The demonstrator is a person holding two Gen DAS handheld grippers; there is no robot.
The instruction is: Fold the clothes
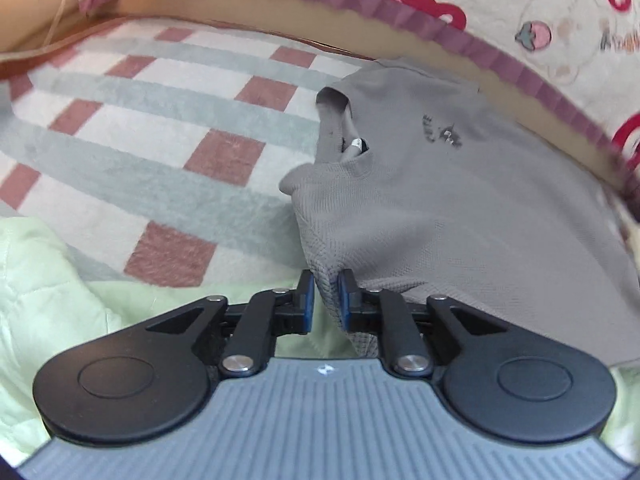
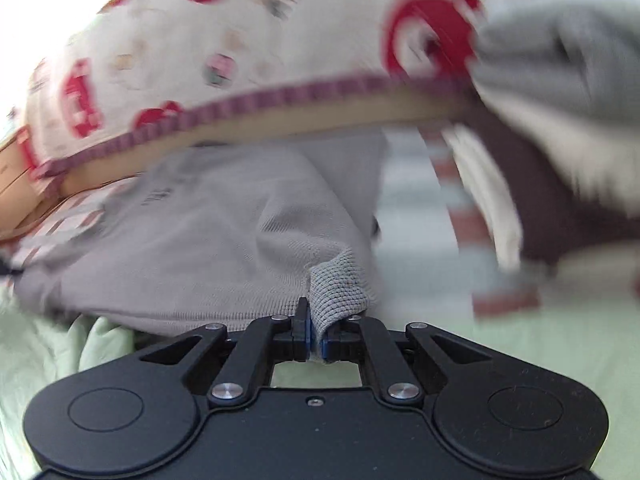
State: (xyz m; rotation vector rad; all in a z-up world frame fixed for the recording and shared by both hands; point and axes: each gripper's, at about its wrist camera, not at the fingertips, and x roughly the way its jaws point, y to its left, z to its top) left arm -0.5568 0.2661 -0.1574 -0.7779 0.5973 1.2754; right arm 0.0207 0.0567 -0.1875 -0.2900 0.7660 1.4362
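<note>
My left gripper (image 1: pixel 325 294) has its jaws a little apart, with the hem of the grey knit shirt (image 1: pixel 440 200) running up between the blue pads (image 1: pixel 307 300). The cloth lies against the right-hand pad, but there is a clear gap beside the left one, so I am not pinching it. My right gripper (image 2: pixel 316 334) has its jaws drawn close together and clamped on a bunched corner of the same shirt (image 2: pixel 224 240), which bulges up just above the fingertips.

The shirt lies spread on the checked blanket (image 1: pixel 160 128), whose pale green stripes and dusty red squares show to the side of it in the left wrist view. Its collar opening (image 1: pixel 332 100) faces that bare stretch of blanket, and a small dark print (image 1: pixel 440 132) sits on the chest. Nearest me, under both grippers, lies a light green quilt (image 1: pixel 48 280). Beyond the shirt runs a tan board (image 1: pixel 248 4), and over it hangs a cream cover with red shapes and a purple ruffled edge (image 1: pixel 420 12). The right wrist view is badly smeared; at its upper right I can make out what may be a heap of other clothes (image 2: pixel 560 92) in grey, white and dark brown, but I cannot tell them apart.
</note>
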